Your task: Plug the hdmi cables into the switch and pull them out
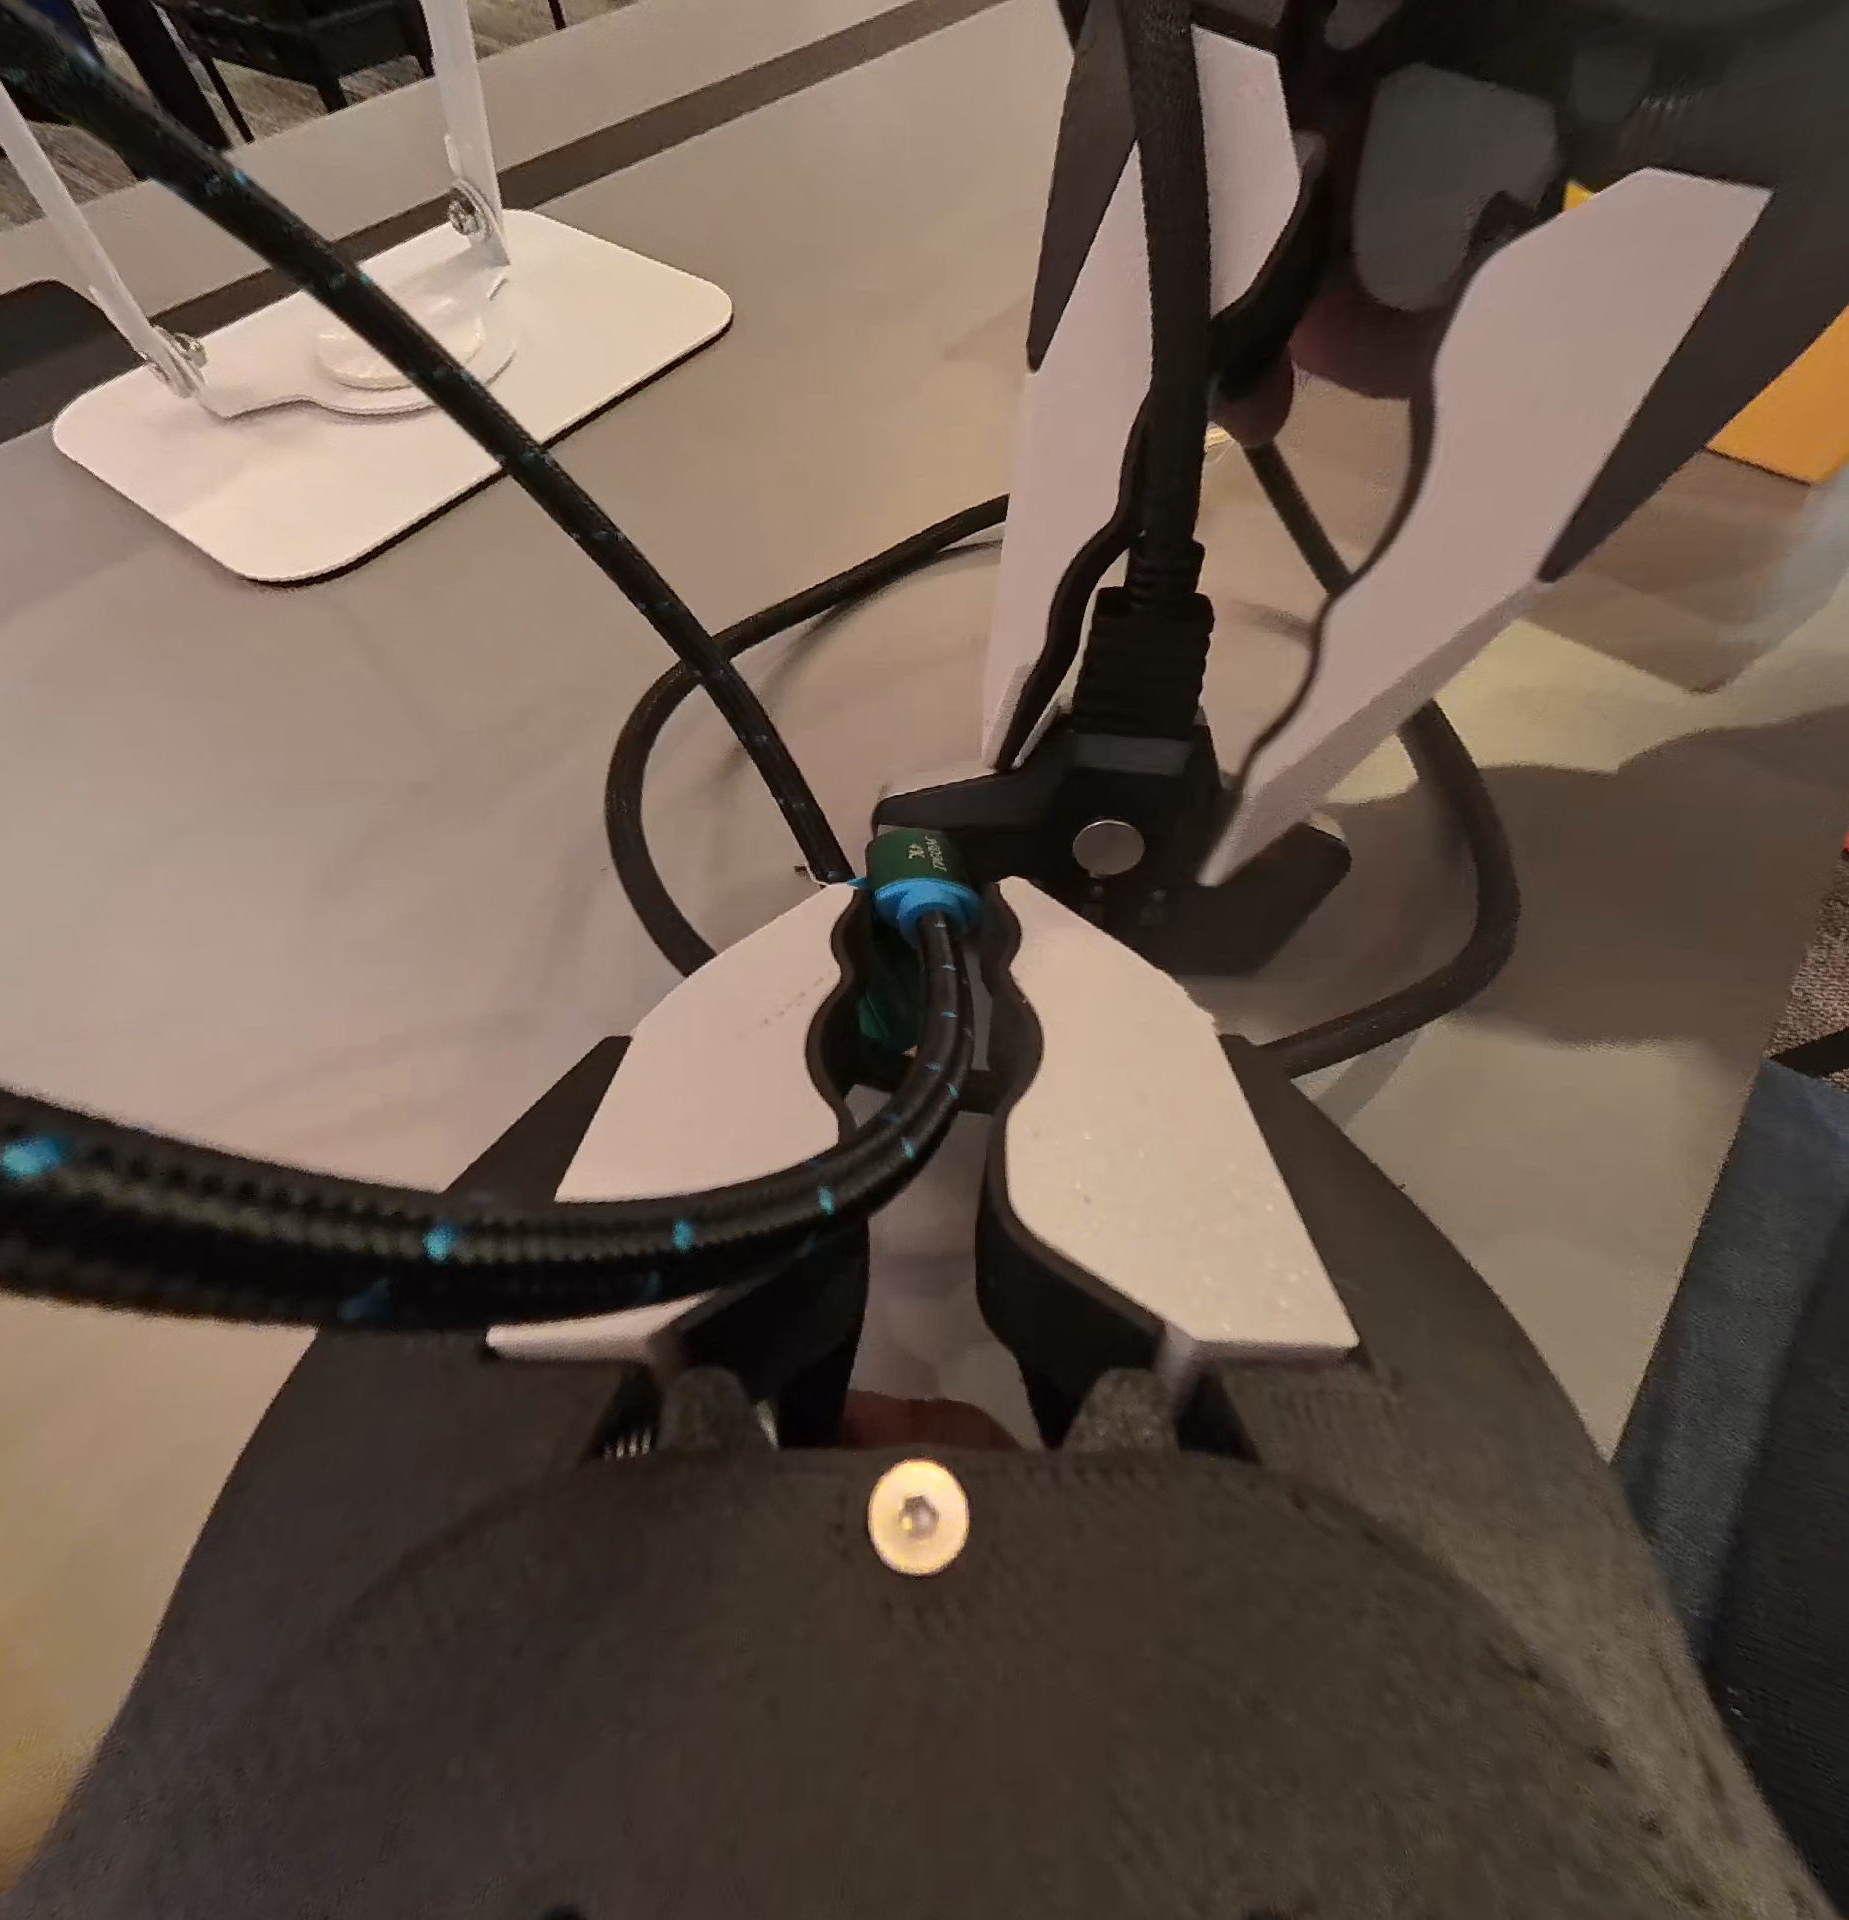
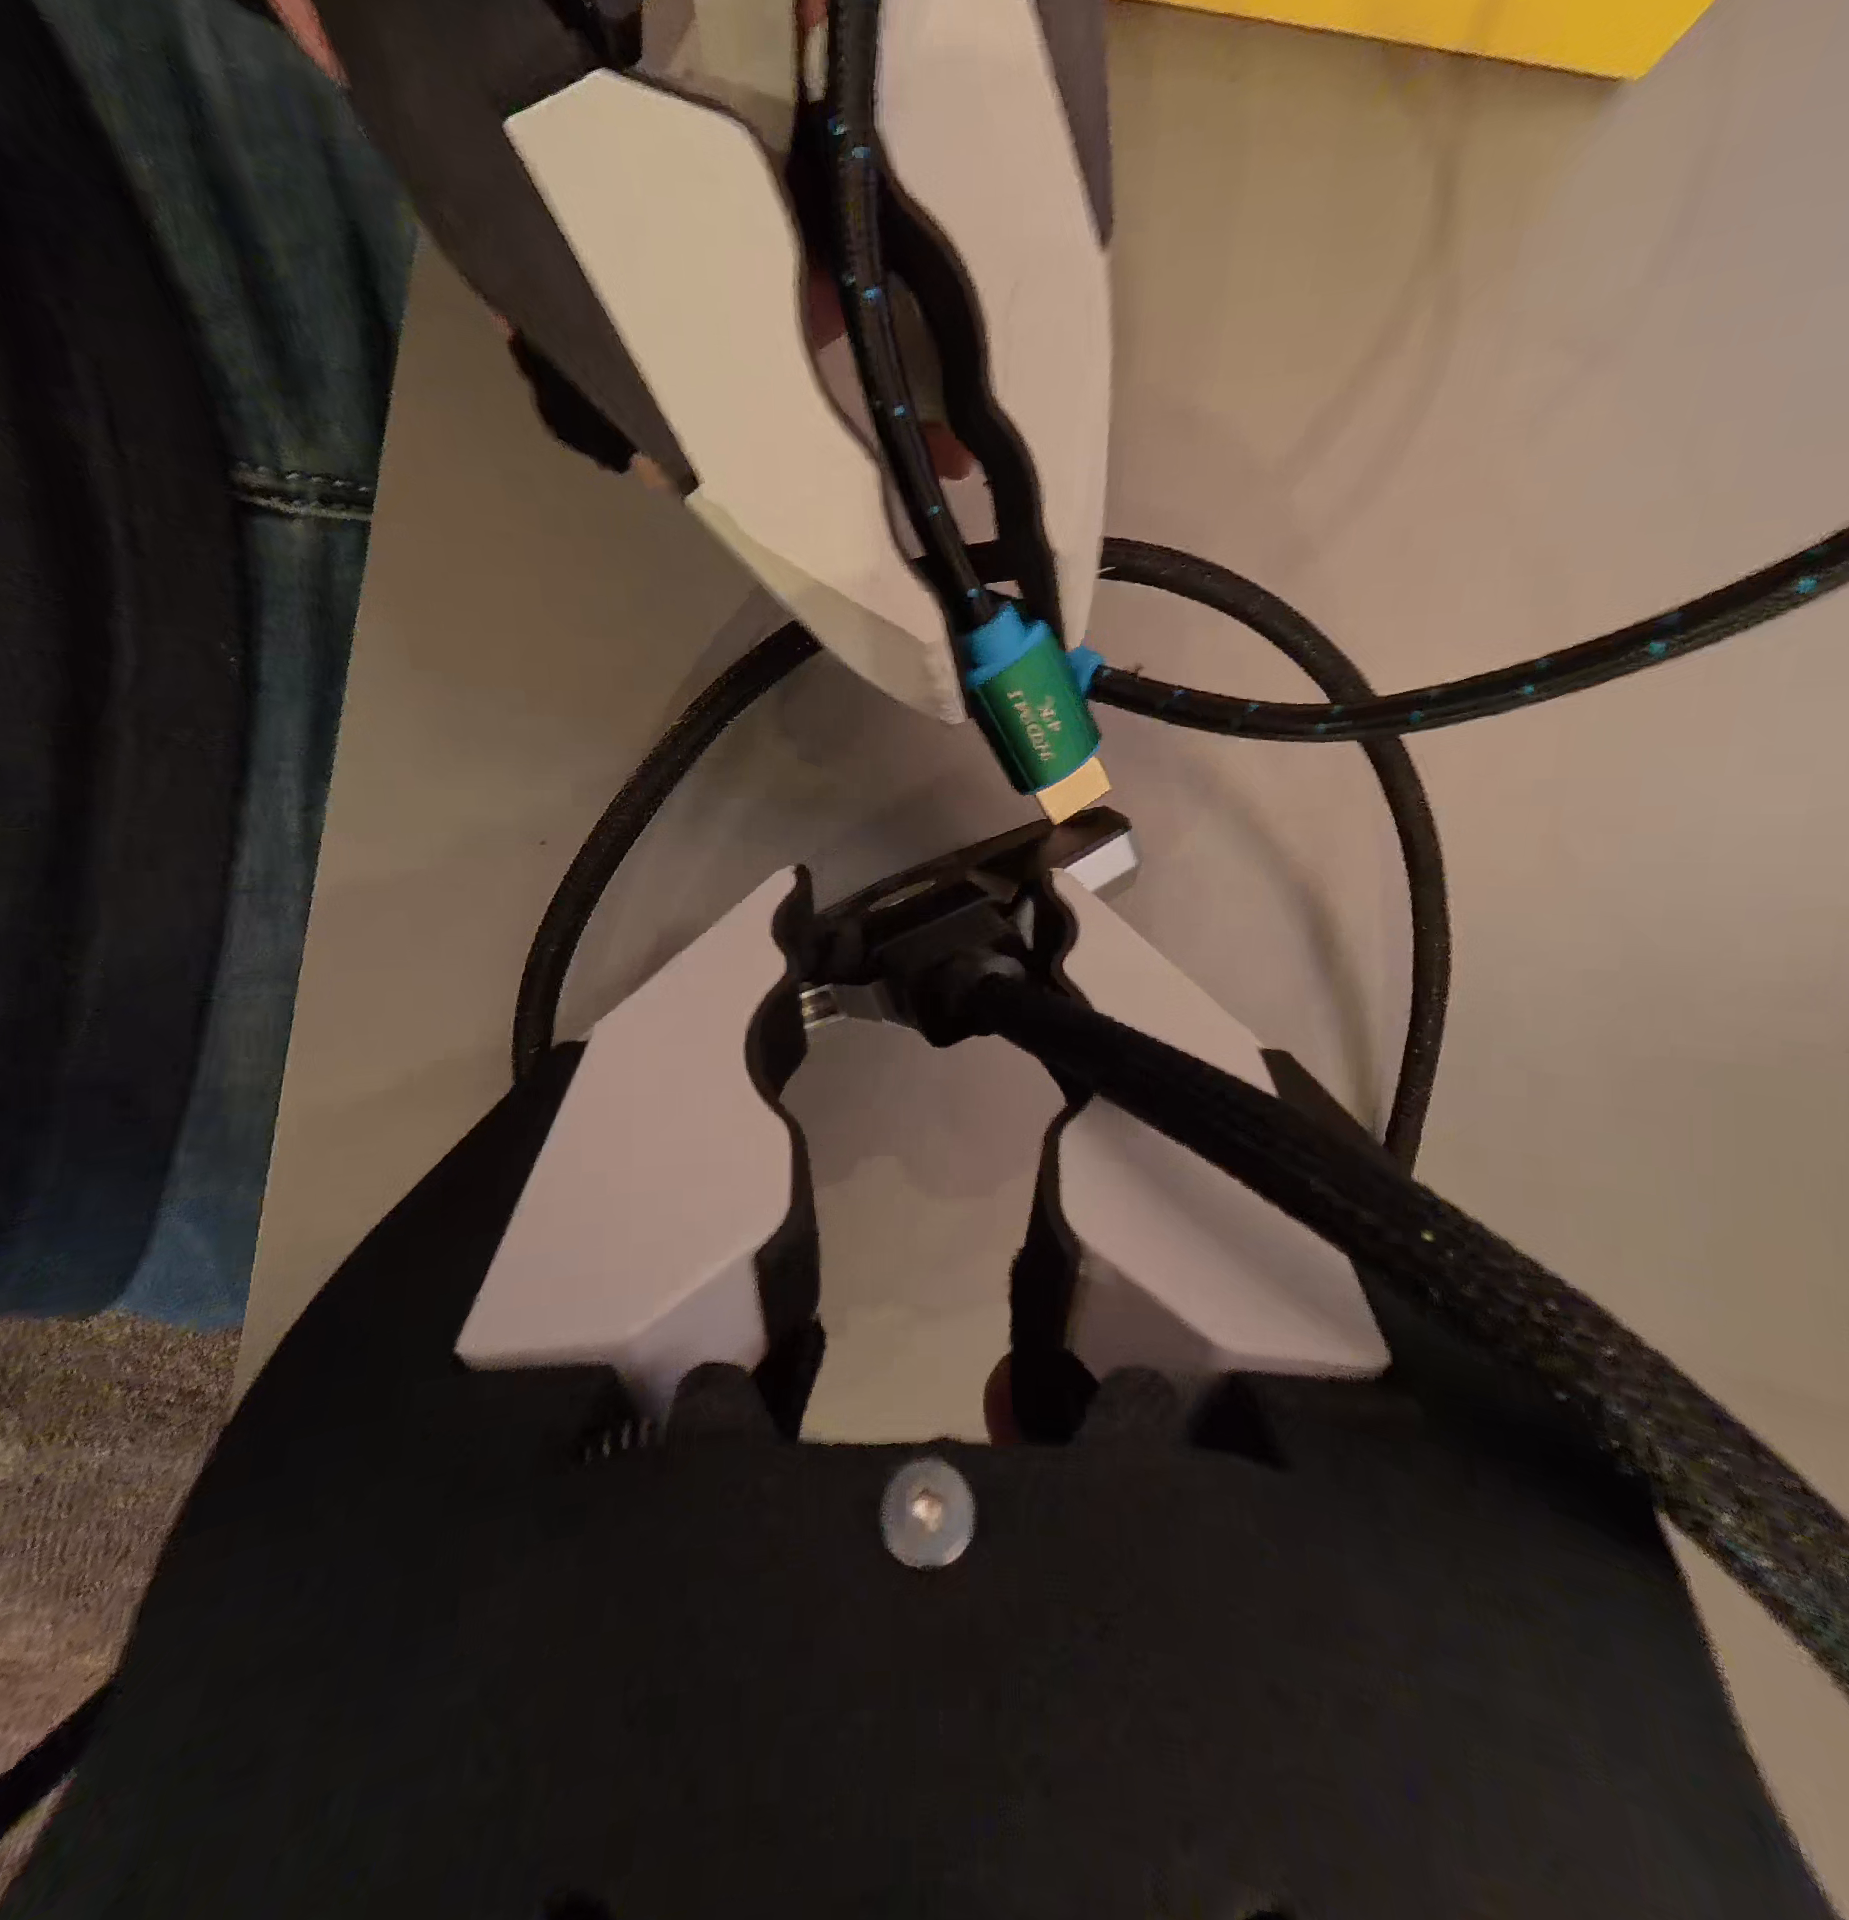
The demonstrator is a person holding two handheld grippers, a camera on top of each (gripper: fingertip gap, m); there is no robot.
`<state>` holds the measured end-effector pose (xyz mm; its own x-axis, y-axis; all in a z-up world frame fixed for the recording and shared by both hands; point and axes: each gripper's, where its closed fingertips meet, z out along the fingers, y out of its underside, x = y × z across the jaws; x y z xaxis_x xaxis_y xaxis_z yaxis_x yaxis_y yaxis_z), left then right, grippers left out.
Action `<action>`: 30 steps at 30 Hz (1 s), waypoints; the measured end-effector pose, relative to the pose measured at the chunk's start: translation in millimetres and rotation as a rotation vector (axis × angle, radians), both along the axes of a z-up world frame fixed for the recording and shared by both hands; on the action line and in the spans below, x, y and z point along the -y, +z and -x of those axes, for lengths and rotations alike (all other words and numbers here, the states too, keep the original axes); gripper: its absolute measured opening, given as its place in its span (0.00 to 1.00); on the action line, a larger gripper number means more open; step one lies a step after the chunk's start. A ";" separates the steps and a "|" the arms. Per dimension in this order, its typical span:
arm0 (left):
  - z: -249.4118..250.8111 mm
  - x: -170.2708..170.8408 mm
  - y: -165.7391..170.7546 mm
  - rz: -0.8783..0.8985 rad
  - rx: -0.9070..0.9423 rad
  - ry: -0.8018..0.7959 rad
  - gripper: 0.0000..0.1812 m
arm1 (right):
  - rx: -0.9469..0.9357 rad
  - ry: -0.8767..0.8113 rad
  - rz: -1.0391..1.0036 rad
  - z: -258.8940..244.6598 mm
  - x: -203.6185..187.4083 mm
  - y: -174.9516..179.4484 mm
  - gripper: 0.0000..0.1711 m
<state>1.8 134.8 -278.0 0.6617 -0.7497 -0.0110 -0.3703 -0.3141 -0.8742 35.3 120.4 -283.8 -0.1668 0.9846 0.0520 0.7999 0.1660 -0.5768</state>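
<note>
- Gripping the green HDMI plug (image 2: 1034,717) by its blue collar, the left gripper (image 1: 925,914) has its jaws closed on it, gold tip just touching the switch (image 2: 1065,852).
- Clamped on the switch above the bench (image 1: 380,727), the right gripper (image 2: 925,914) has its jaws closed around it, black cable (image 2: 1263,1164) trailing right.

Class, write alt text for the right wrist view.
The left gripper holds a green plug, its gold tip nearly touching the black switch that the right gripper grips. Black cables loop on the grey table.
</note>
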 end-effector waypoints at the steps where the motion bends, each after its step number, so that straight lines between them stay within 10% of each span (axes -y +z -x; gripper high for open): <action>1: 0.3 -0.7 0.2 0.000 0.001 0.000 0.10 | 0.014 0.027 0.006 -2.0 2.9 -0.1 0.28; 30: -13.3 -10.6 -1.2 0.022 0.018 -0.035 0.11 | 0.156 0.280 -0.042 -18.2 7.8 2.7 0.20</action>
<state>15.1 145.4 -279.2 0.6349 -0.7724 0.0176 -0.3659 -0.3207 -0.8736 53.6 112.6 -281.1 -0.4398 0.8970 0.0439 0.7982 0.4128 -0.4387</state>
